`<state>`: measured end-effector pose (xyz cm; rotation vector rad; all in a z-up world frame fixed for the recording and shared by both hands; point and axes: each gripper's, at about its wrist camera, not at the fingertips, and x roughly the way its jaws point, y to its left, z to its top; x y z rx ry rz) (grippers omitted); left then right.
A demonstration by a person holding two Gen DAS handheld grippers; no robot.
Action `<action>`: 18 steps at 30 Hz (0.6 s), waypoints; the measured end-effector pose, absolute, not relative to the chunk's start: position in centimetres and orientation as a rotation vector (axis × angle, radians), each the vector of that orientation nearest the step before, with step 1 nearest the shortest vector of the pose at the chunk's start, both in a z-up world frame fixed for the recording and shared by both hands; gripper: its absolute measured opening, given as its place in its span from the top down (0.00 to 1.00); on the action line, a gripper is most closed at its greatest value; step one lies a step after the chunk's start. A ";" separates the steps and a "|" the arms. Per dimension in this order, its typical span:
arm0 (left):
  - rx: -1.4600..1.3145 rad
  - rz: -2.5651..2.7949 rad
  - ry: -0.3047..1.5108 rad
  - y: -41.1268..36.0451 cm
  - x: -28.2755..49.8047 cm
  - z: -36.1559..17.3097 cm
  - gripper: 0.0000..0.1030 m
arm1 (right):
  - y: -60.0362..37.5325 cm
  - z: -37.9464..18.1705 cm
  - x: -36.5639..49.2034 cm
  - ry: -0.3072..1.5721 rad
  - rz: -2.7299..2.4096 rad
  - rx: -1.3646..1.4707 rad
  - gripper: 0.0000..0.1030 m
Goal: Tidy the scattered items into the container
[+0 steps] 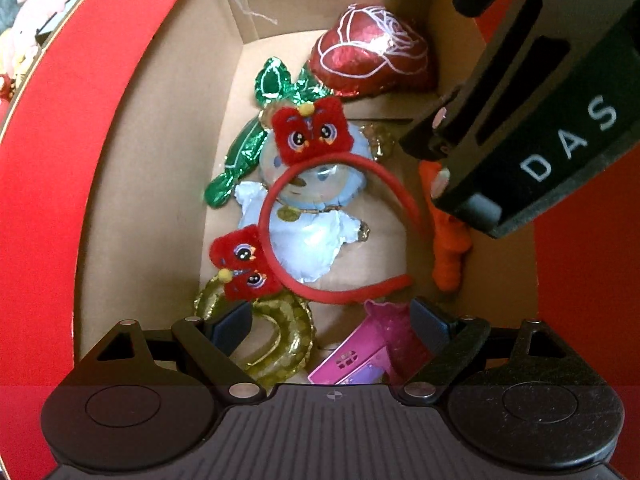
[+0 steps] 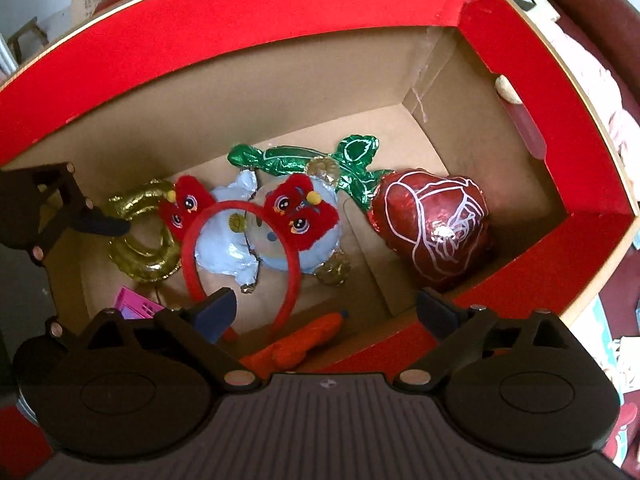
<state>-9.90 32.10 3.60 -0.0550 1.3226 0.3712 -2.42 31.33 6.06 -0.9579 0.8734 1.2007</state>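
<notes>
Two plush lion faces on red headband (image 1: pixel 340 200), crinkled foil balloons, cardboard box (image 1: pixel 120 200).

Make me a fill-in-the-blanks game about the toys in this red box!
1. The headband with two lion faces is the colour ____.
2. The rose balloon has a stem and leaves coloured ____.
3. The headband lies on top of a pale ____ foil balloon.
4. Both the left gripper and the right gripper have jaws that are ____, holding nothing.

Missing words: red; green; blue; open
</notes>
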 end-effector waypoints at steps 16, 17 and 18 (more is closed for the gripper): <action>-0.045 0.353 1.409 31.8 -9.3 2.2 0.10 | 31.8 4.5 -1.9 0.815 1.198 -1.056 0.05; -0.044 0.352 1.410 31.8 -9.3 2.2 0.10 | 31.8 4.4 -1.7 0.820 1.197 -1.055 0.05; -0.043 0.351 1.412 31.8 -9.3 2.2 0.10 | 31.8 4.4 -1.6 0.824 1.199 -1.051 0.05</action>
